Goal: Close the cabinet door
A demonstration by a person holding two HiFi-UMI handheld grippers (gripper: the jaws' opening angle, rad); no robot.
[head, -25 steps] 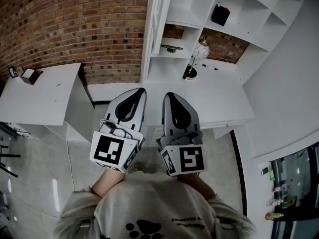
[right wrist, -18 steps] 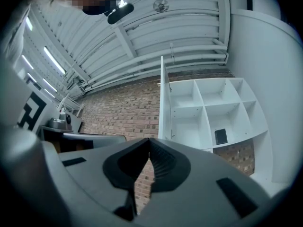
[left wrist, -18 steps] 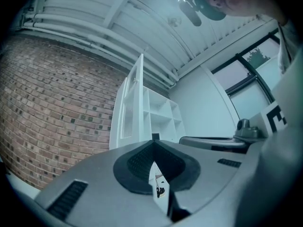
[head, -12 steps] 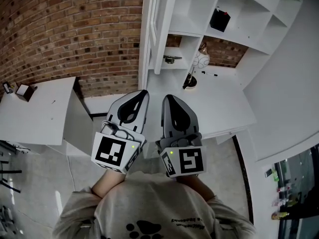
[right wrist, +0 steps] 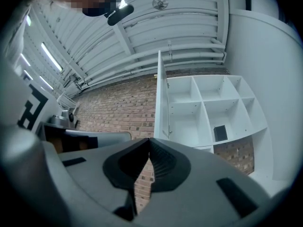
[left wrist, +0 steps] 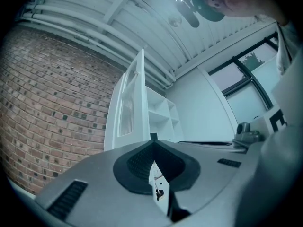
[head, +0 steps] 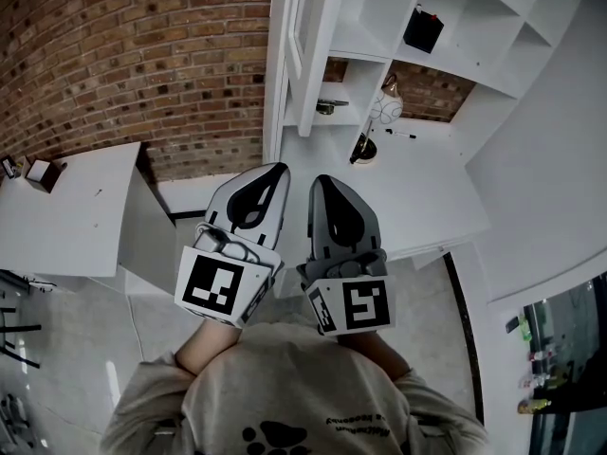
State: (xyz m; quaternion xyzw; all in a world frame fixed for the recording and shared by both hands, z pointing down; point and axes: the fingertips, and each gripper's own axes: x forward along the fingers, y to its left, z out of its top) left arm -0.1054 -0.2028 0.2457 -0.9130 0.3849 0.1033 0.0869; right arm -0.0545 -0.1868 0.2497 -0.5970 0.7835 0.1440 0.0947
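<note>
The white cabinet door (head: pixel 316 50) stands open, swung out edge-on toward me from the left side of the white shelf unit (head: pixel 465 36). In the left gripper view the door (left wrist: pixel 129 112) rises just beyond the jaws; in the right gripper view the door (right wrist: pixel 160 100) shows as a thin edge. My left gripper (head: pixel 277 169) and right gripper (head: pixel 318 180) are side by side below the door, apart from it, pointing at the cabinet. The left gripper (left wrist: pixel 152 140) has its jaws meeting at the tips, empty. The right gripper (right wrist: pixel 149 140) is likewise shut on nothing.
A white desk top (head: pixel 427 202) runs under the shelves, with a white round lamp (head: pixel 384 108) and a dark dish (head: pixel 362 152). A black box (head: pixel 422 28) sits in one shelf cell. A brick wall (head: pixel 142 55) and a low white table (head: pixel 66 207) lie left.
The cabinet and its open door have drawn closer and slid slightly up-left in the head view. Both grippers keep their side-by-side pose and stay shut.
</note>
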